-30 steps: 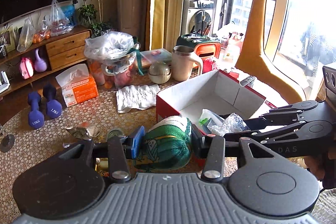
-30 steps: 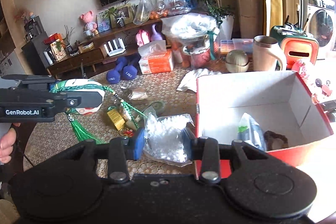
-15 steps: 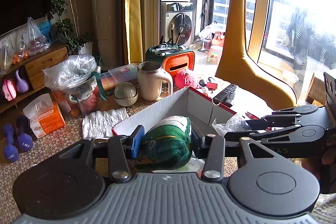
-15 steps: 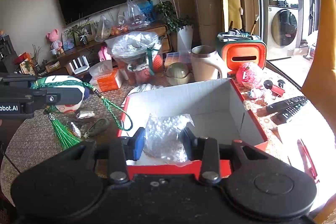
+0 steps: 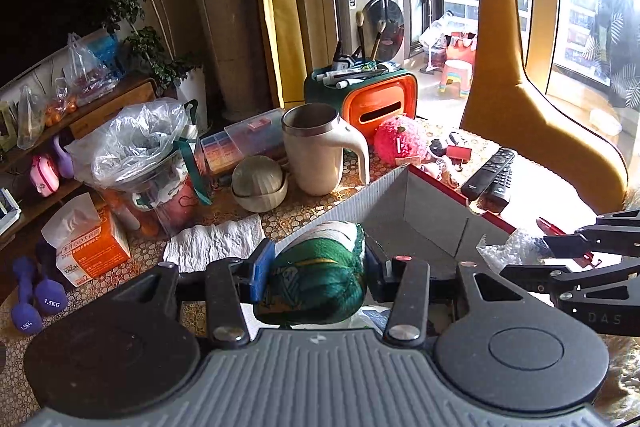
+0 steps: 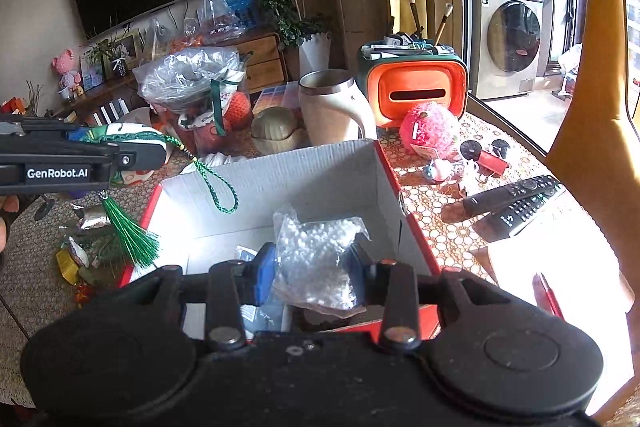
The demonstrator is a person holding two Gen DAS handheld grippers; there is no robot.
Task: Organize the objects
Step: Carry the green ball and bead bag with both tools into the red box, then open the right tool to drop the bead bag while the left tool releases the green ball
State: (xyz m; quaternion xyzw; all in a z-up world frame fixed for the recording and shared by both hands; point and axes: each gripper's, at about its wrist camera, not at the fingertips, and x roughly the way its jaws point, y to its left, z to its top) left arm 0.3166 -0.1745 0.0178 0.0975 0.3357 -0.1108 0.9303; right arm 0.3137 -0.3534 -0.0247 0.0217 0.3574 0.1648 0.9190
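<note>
Two loads, both for boxing. Red cardboard box (image 6: 384, 163), open-topped on worktop (image 6: 448, 211), for collecting clutter. Left claw (image 5: 316, 277) clenched on green tasselled pouch (image 5: 320, 279), raised at box's left edge. Right claw (image 6: 314, 273) clamped on clear pellet bag (image 6: 320, 263), above box interior, presumably ready for drop.

green pouch (image 5: 316, 281), perhaps over box (image 5: 432, 215)

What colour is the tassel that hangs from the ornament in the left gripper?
Green; the tassel shows best in the right wrist view, hanging beside the box.
</note>
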